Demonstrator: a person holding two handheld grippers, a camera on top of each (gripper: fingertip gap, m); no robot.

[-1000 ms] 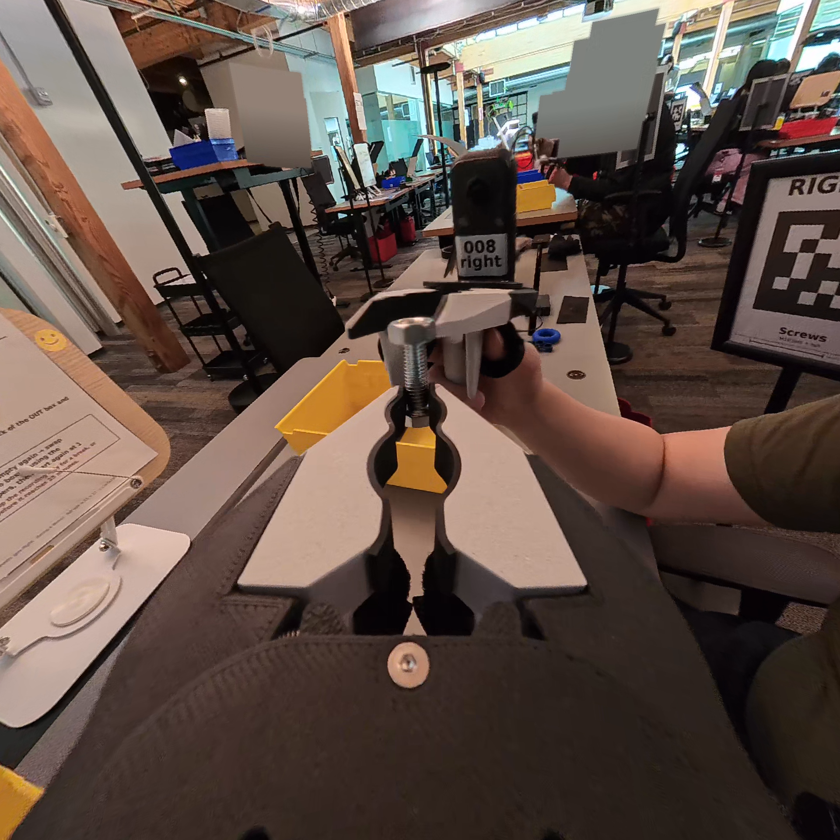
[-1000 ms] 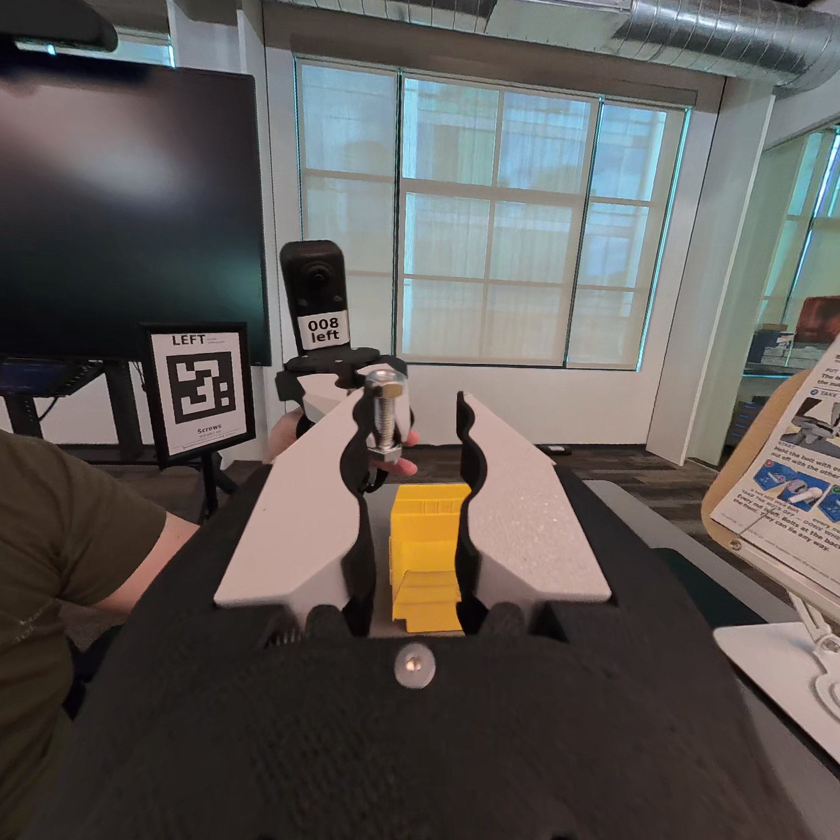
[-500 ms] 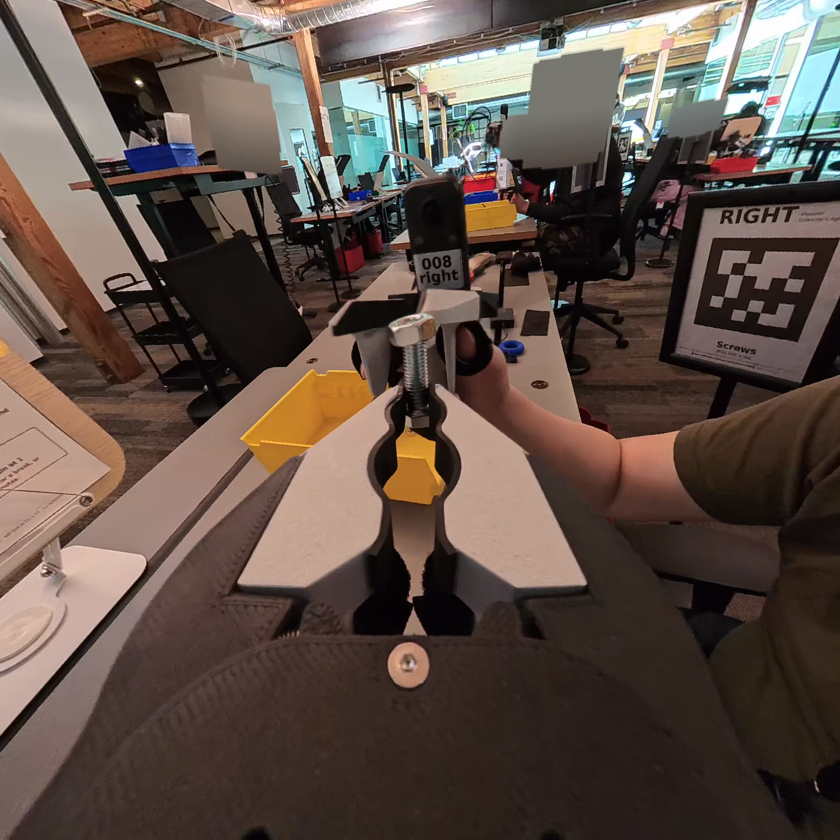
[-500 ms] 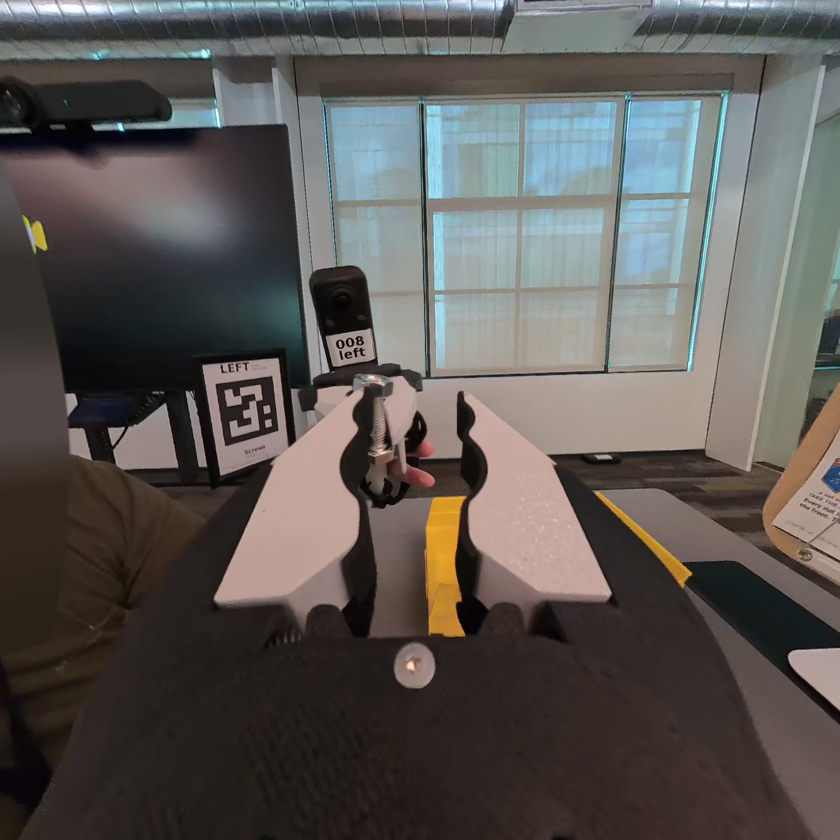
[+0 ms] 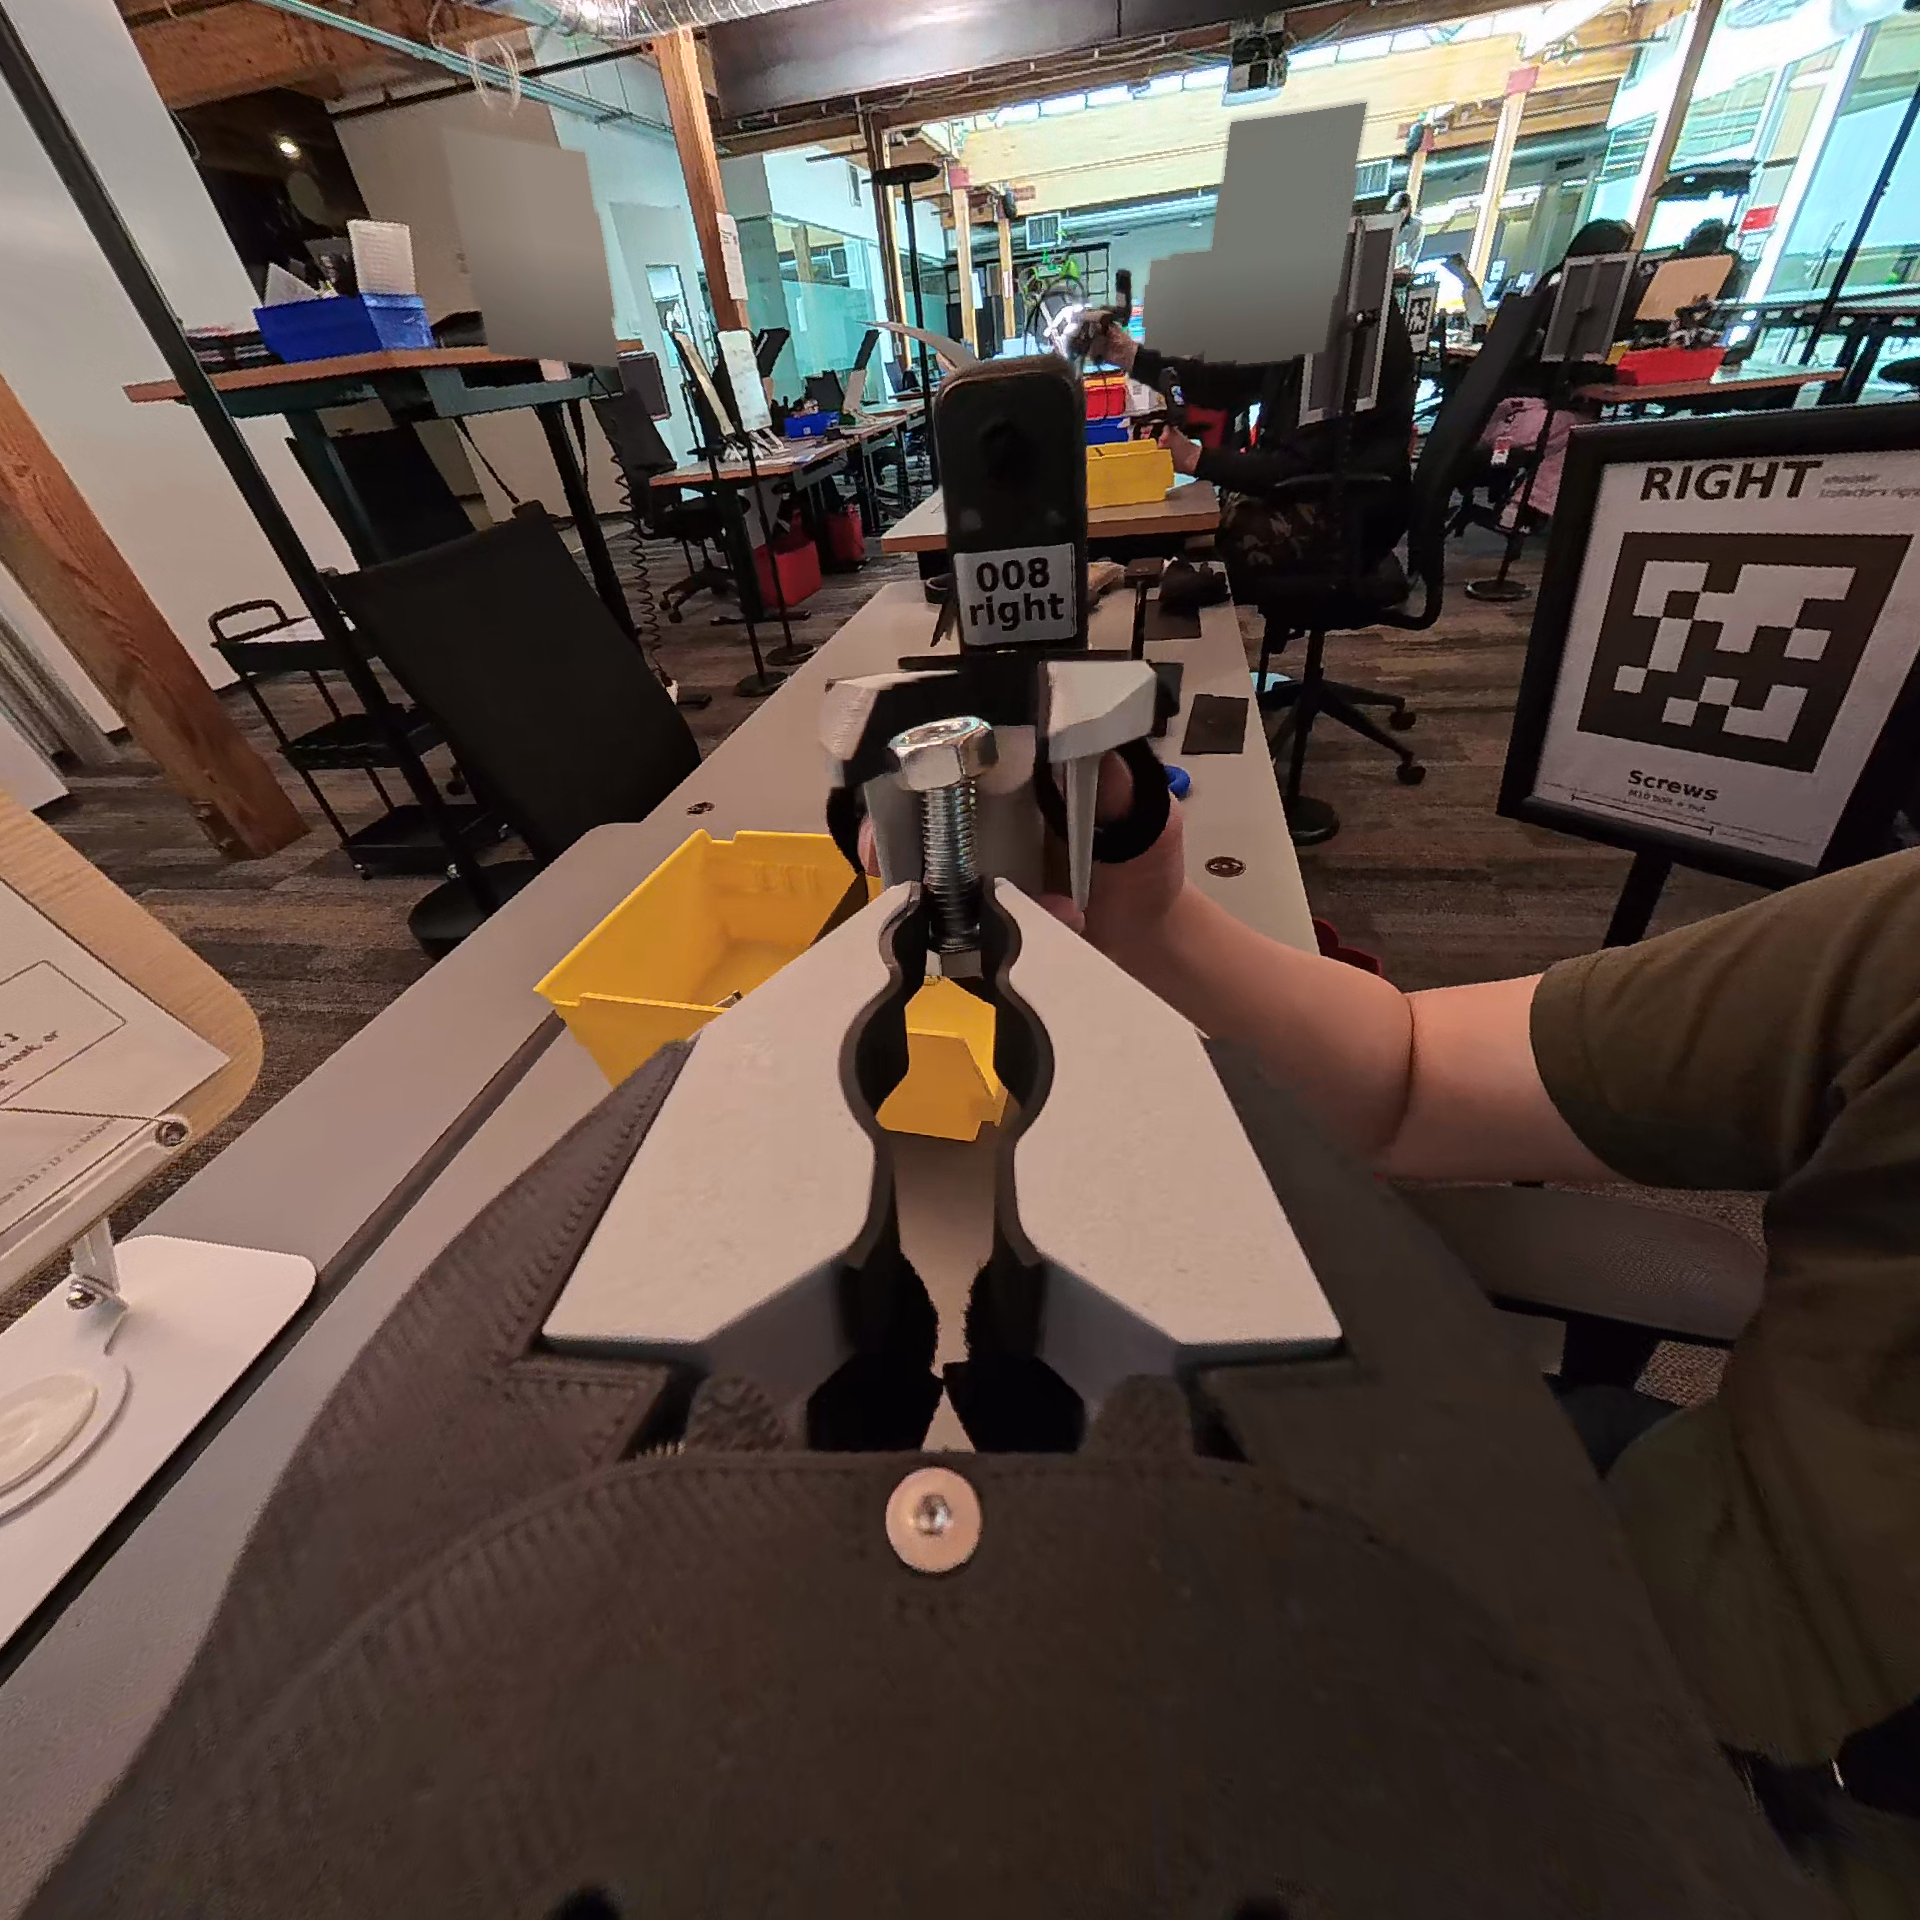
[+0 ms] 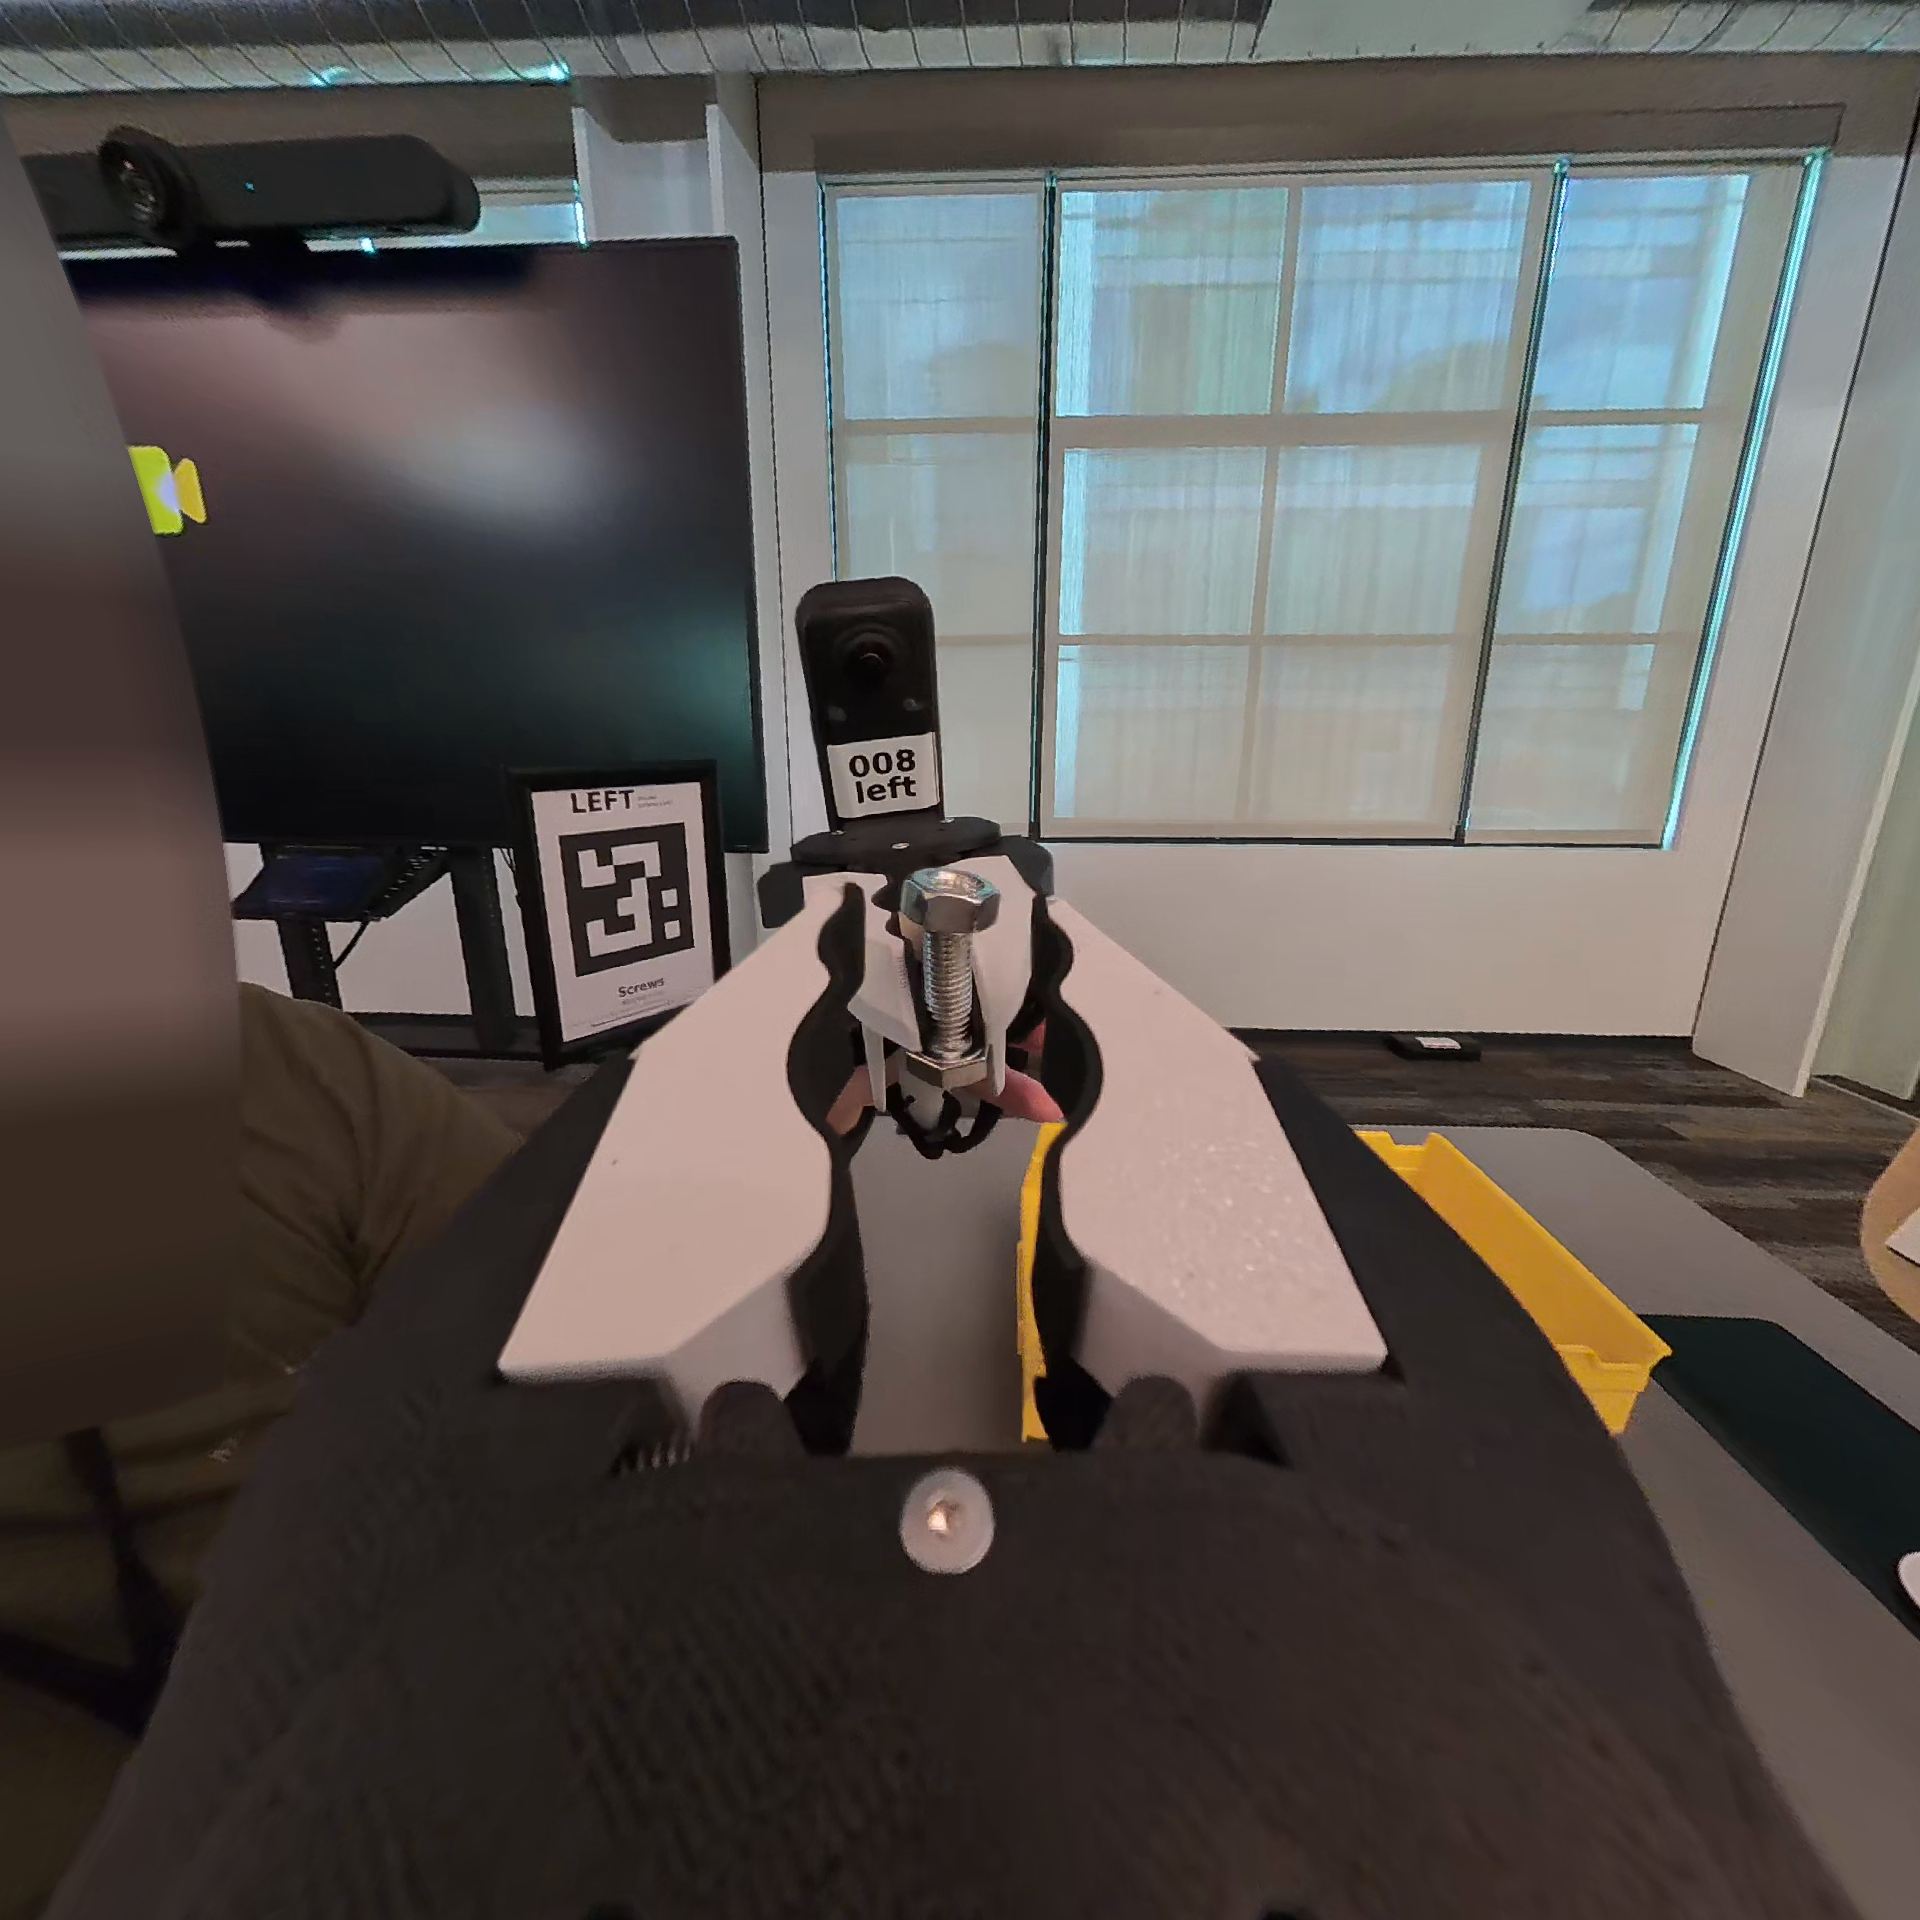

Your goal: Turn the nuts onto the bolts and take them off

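1. The left gripper [image 5: 948,935] is closed on the lower end of the bolt [image 5: 945,821], which is held upright with its hex head uppermost; the clamp appears to fall on the nut [image 6: 943,1068] at the foot of the threads, though the exact contact is partly hidden by the fingers
2. The right gripper [image 6: 951,997] is parted and holds nothing; its two fingers stand to either side of the bolt without touching it, as seen in the right wrist view
3. The step in hand is judged to be the approach of the right gripper to the bolt, before any turning is begun
4. For the next move, the right gripper is to be closed on the shank or head, after which one part is to be rotated against the other; alignment along the bolt axis is required so that the threads are not cocked
5. The yellow bin [image 5: 717,945] rests on the grey table [image 5: 416,1101], below and beyond the bolt, well apart from both grippers
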